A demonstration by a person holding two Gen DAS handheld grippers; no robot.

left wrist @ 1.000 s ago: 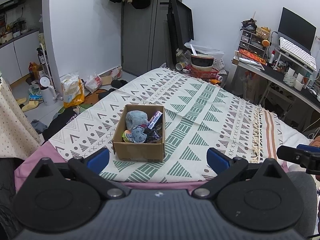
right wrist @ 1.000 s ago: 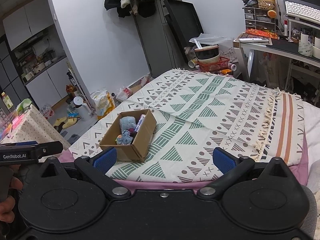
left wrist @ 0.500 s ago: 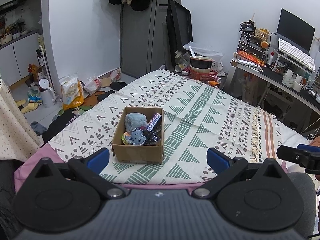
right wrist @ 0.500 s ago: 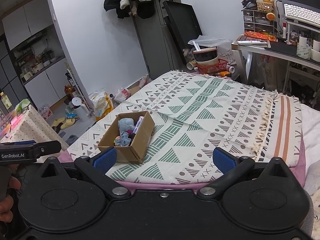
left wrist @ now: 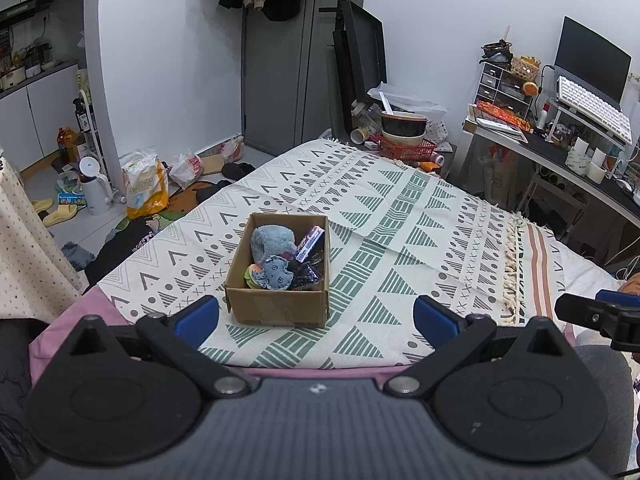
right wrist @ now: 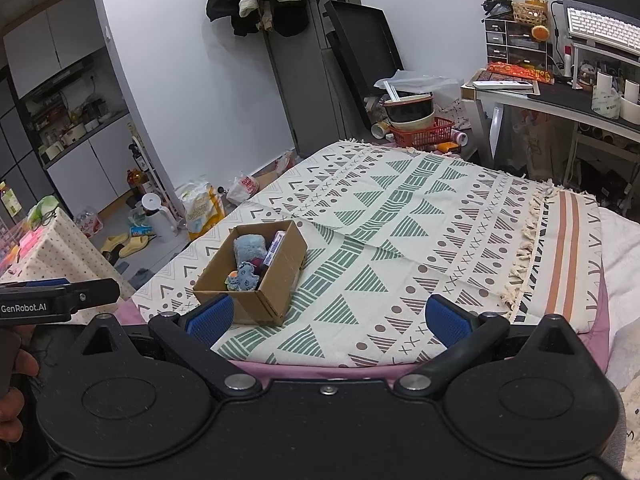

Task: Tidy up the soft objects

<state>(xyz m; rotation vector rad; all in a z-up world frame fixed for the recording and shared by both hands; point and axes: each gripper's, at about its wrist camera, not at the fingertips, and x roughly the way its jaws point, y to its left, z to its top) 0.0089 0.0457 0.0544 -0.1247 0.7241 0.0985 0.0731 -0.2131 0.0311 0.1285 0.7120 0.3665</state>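
Note:
An open cardboard box [left wrist: 280, 304] [right wrist: 280, 272] sits on the patterned bedspread [left wrist: 400, 216] [right wrist: 420, 216] near its front left corner. Inside it lie a fluffy blue plush [left wrist: 270, 242] [right wrist: 248, 247], a flat blue felt toy [left wrist: 276, 276] [right wrist: 245, 276], a purple packet [left wrist: 310, 238] [right wrist: 276, 246] and dark soft items. My left gripper [left wrist: 316, 316] hangs open just in front of the box with nothing between its blue pads. My right gripper [right wrist: 328, 316] is open too and empty, with the box by its left finger.
The bed's pink front edge [left wrist: 320, 372] is right below both grippers. A cluttered desk [left wrist: 560, 152] stands at the right. Bags, slippers and a kettle [left wrist: 94, 192] litter the floor at the left. A red basket with bowls [left wrist: 404, 140] sits past the bed's far end.
Both grippers have drawn back a little from the bed and risen slightly. The box and its contents have not moved. Both stay open.

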